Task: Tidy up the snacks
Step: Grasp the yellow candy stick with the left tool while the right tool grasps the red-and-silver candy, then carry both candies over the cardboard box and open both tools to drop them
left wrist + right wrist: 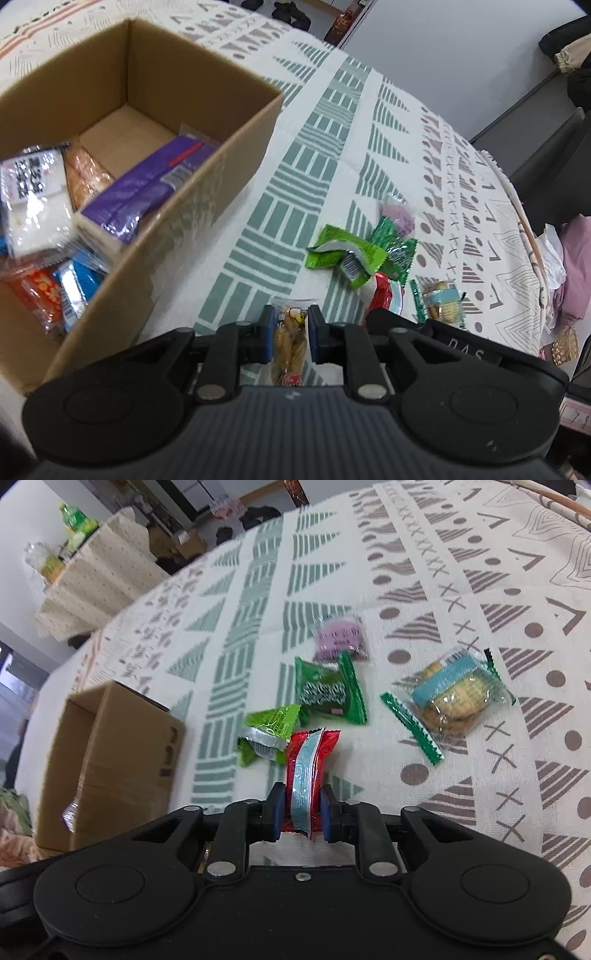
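Your jaws are each clamped on a snack.
Left gripper (290,334) pinches a clear twisted-pastry packet (290,343) beside the cardboard box (207,184); right gripper (303,814) squeezes a red packet (306,771) over the tabletop (480,794), green wrappers (327,690) and a biscuit packet (448,696) just beyond.

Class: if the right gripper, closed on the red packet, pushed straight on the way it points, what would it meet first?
Probably the light green packet lying just beyond the red packet that the right gripper holds; depth is uncertain.
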`<state>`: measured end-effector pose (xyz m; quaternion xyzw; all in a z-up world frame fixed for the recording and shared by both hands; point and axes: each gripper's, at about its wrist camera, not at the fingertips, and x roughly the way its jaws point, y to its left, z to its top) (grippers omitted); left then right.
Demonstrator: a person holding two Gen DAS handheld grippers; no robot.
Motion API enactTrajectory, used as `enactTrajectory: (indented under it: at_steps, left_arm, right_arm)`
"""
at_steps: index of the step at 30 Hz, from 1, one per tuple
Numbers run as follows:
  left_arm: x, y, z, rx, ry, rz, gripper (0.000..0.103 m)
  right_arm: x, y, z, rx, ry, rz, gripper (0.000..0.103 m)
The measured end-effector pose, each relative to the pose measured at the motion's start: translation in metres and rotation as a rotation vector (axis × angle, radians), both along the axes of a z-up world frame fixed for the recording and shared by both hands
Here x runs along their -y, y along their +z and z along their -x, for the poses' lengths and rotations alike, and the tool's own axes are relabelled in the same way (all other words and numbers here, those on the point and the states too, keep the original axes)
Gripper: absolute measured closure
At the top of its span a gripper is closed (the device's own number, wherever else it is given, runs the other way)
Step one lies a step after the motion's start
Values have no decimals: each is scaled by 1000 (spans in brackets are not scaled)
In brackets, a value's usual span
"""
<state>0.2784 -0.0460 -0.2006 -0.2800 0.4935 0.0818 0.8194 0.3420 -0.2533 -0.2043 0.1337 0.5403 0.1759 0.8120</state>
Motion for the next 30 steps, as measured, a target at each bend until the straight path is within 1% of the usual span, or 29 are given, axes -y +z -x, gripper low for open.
enactTrajectory:
  at_steps: [9, 16, 23, 30]
  left_arm:
    - [7, 39, 9, 74, -7, -55, 86]
    - [7, 67, 17, 129, -12, -98, 86]
    - [-4, 99, 25, 177, 8, -152, 86]
    - [-27, 122, 35, 217, 51, -179, 86]
  right_arm:
    - [9, 22, 7, 55, -11, -88, 83]
    - [14, 38, 11, 95, -16, -175, 83]
    - [12, 57, 14, 144, -15, -267, 83]
    - [3, 74, 20, 195, -5, -333, 83]
